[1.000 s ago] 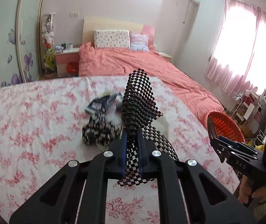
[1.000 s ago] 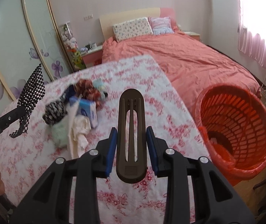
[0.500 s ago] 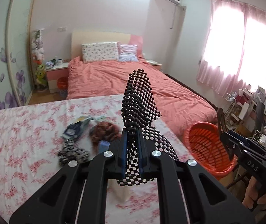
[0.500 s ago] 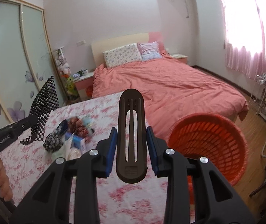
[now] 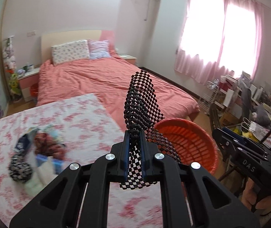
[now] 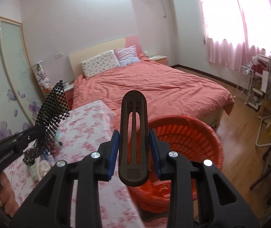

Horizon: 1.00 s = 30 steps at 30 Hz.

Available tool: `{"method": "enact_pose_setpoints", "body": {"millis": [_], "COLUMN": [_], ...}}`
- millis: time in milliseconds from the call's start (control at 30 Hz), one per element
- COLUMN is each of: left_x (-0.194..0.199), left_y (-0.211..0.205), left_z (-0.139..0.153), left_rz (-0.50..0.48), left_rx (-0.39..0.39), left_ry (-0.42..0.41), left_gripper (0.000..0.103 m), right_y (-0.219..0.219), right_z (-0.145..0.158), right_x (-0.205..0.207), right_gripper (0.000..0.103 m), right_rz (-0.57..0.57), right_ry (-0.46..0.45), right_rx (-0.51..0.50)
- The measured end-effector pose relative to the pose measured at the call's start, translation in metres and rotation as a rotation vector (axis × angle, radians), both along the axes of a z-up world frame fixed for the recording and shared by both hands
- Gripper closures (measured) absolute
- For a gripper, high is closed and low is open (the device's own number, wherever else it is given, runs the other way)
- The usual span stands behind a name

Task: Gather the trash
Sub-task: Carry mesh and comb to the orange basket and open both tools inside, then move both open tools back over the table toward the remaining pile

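My left gripper (image 5: pixel 134 152) is shut on a black-and-white checkered mesh mat (image 5: pixel 140 104) that stands up from the jaws and droops over them. It also shows in the right wrist view (image 6: pixel 51 102). My right gripper (image 6: pixel 134 148) is shut on a dark brown slotted plastic piece (image 6: pixel 133 138) that points upright. An orange plastic basket (image 5: pixel 188 140) stands on the floor beside the table, just beyond both grippers; it also shows in the right wrist view (image 6: pixel 192 138). A pile of trash (image 5: pixel 34 152) lies on the floral table cloth (image 5: pixel 69 117) to the left.
A bed with a salmon cover (image 6: pixel 154 87) fills the room behind. A nightstand (image 5: pixel 27 79) stands at the left wall. Wire racks and clutter (image 6: pixel 258 87) line the right wall under the pink curtains. Wooden floor (image 6: pixel 239 142) lies right of the basket.
Both grippers have swung right, away from the trash pile and toward the orange basket, each keeping its hold. The basket now sits nearer the middle of both views.
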<state>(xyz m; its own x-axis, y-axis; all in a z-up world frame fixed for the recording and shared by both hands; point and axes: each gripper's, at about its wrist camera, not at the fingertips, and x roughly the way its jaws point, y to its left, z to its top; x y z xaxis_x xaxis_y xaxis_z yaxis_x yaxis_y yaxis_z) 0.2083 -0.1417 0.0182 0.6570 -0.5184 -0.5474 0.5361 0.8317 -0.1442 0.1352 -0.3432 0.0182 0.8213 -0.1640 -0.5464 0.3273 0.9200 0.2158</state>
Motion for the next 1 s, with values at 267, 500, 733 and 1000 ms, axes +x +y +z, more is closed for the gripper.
{"method": "enact_pose_setpoints", "body": {"millis": [267,500,733,1000], "left_x": [0.002,0.009,0.017,0.017], "left_y": [-0.059,-0.097,-0.121,-0.096], "left_z": [-0.015,-0.03,-0.053,-0.06], "left_rz": [-0.109,-0.169,-0.176,-0.094], "left_rx": [0.008,0.031,0.077,0.104], "left_ry": [0.042,0.082,0.143,0.171], "left_gripper": [0.093,0.093,0.08,0.05], "right_y": [-0.044,-0.077,-0.1,-0.099], "right_z": [-0.018,-0.042,-0.063,-0.077], "right_x": [-0.001,0.008,0.023,0.026], "right_gripper": [0.071,0.071,0.069,0.043], "right_rz": [-0.062,-0.097,-0.108,-0.119], "right_ry": [0.012,0.035,0.057,0.088], "right_rx": [0.041,0.092,0.145,0.129]}}
